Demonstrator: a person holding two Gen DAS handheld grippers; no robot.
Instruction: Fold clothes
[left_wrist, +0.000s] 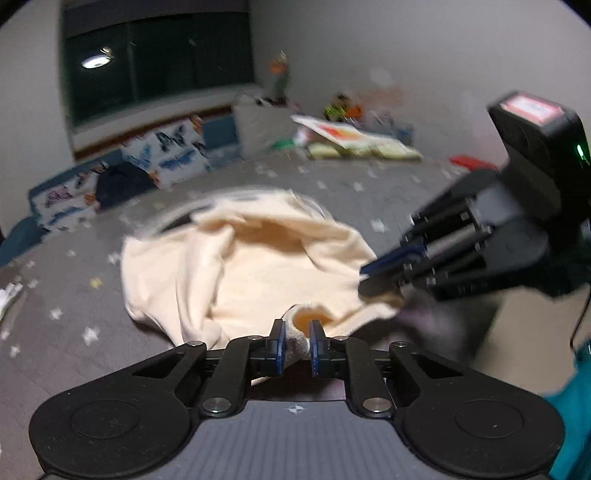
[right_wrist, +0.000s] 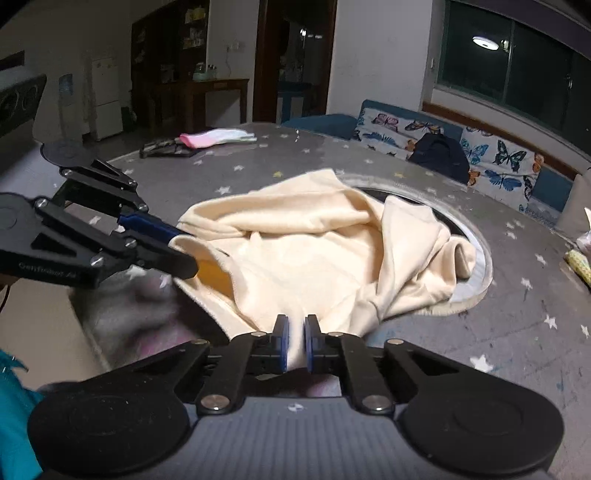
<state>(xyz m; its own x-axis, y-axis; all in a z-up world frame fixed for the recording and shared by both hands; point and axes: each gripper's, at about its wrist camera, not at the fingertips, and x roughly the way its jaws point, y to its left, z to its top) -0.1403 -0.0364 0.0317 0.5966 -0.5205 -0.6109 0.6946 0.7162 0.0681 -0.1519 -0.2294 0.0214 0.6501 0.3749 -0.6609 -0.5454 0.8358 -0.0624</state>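
A cream garment (left_wrist: 251, 266) was seen lying crumpled on a grey surface with small stars (left_wrist: 66, 332), which could have been a mat or a bed cover. In the left wrist view, the left gripper (left_wrist: 297, 341) was closed on a ribbed cuff of the garment, and the cloth was pinched between its blue fingers (left_wrist: 277, 345). To the right in that view, the right gripper (left_wrist: 373, 278) was reached in from the side, and an edge of the same garment was clamped in it. At the back, a sofa with butterfly cushions (left_wrist: 173, 151) was seen under a dark window (left_wrist: 159, 55), and a pile of small things (left_wrist: 354, 136) was blurred. In the right wrist view, the left gripper (right_wrist: 181, 249) was seen at the left, shut on the garment's edge (right_wrist: 177, 240). In the middle, the cream garment (right_wrist: 317, 251) was bunched up with a grey lining (right_wrist: 469, 280) showing on its right side. Near the bottom, a fold of the cloth was held tight by the right gripper (right_wrist: 296, 341). Far behind, a pink and white folded cloth (right_wrist: 214, 138) was lying on the grey surface, and a dark bag (right_wrist: 439, 153) was resting on the sofa.
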